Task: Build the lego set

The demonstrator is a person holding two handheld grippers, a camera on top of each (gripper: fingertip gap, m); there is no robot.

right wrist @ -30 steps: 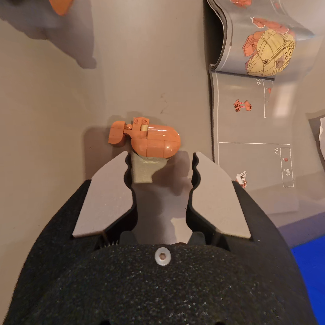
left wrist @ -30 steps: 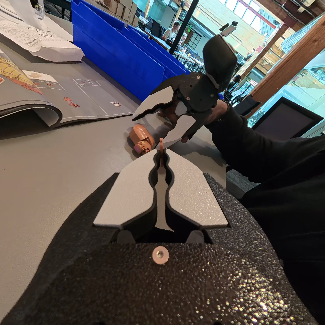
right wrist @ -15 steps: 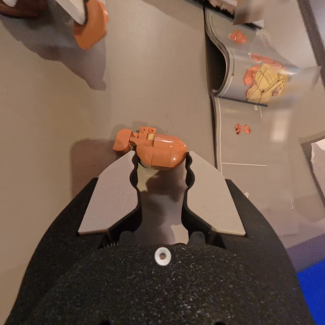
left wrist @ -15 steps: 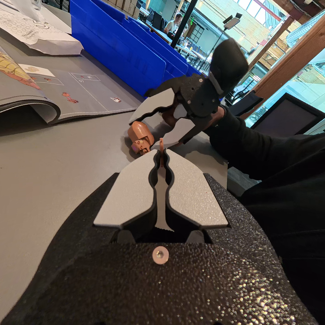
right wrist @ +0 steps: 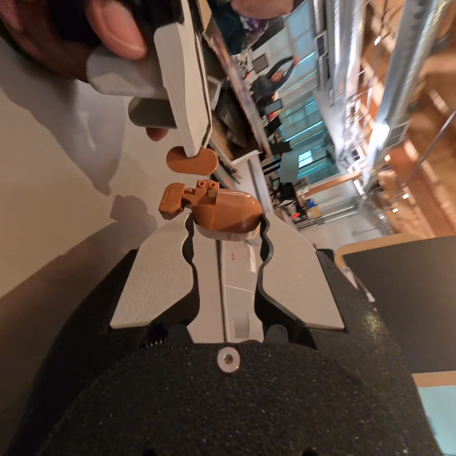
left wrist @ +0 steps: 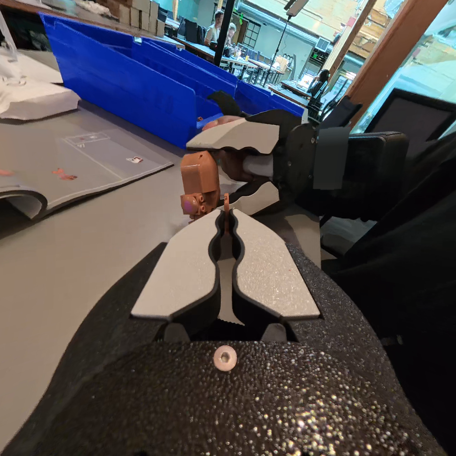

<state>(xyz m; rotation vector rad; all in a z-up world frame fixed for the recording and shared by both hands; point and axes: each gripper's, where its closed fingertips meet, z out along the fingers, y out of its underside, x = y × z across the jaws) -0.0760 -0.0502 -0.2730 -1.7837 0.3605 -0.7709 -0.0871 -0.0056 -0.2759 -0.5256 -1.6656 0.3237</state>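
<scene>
My left jaws [left wrist: 226,217] are clenched on a thin flat orange-brown plate [left wrist: 226,209], held edge-on so only a sliver sticks up past the tips. From the right wrist view the same plate [right wrist: 192,161] shows its face: an oval tile pinched at the tip of the left fingers [right wrist: 190,103], with my hand [right wrist: 116,32] on the handle behind.

My right jaws [right wrist: 225,219] are clamped on a rounded orange-brown brick assembly [right wrist: 222,209], one pad on each side of the domed body. It has a tan underside, two studs on top and a small hinged block sticking out to its left. In the left wrist view the assembly [left wrist: 199,180] is lifted off the worktop [left wrist: 74,246], standing on end between the right fingers [left wrist: 234,135], with a purple-faced stud piece at the low end.

Plate and assembly are close, not touching: the plate sits just beside the studded end.

Around them: an open instruction booklet [left wrist: 86,158] lies flat on the worktop to the left, blue bins [left wrist: 118,74] stand behind it, and white paper [left wrist: 32,98] lies far left. A black sleeve [left wrist: 394,222] comes in from the right.
</scene>
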